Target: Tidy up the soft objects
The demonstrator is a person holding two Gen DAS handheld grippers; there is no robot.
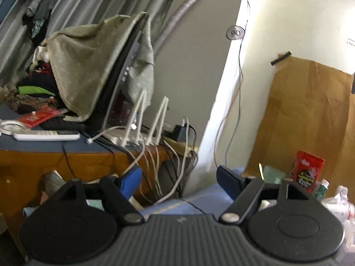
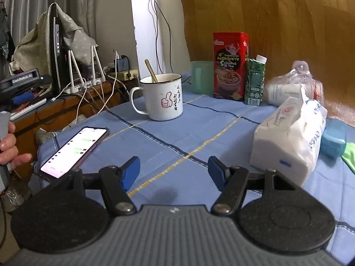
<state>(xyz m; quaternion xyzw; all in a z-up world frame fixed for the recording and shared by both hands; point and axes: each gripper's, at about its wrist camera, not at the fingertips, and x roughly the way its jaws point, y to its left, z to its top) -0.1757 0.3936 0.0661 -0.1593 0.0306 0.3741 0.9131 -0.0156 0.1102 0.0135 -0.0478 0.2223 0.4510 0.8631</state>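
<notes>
Right wrist view — right gripper [image 2: 174, 170] open, empty; mug [image 2: 163, 97], phone [image 2: 74, 151] ahead.

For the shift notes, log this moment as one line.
left gripper: open, empty, aimed at router | right gripper: open, empty, over tablecloth | tissue pack: untouched, right of jaws | phone: left

Both grippers hung empty — left gripper [image 1: 179, 178] jaws apart, right gripper [image 2: 174, 173] jaws apart, pointing slightly downward.
</notes>
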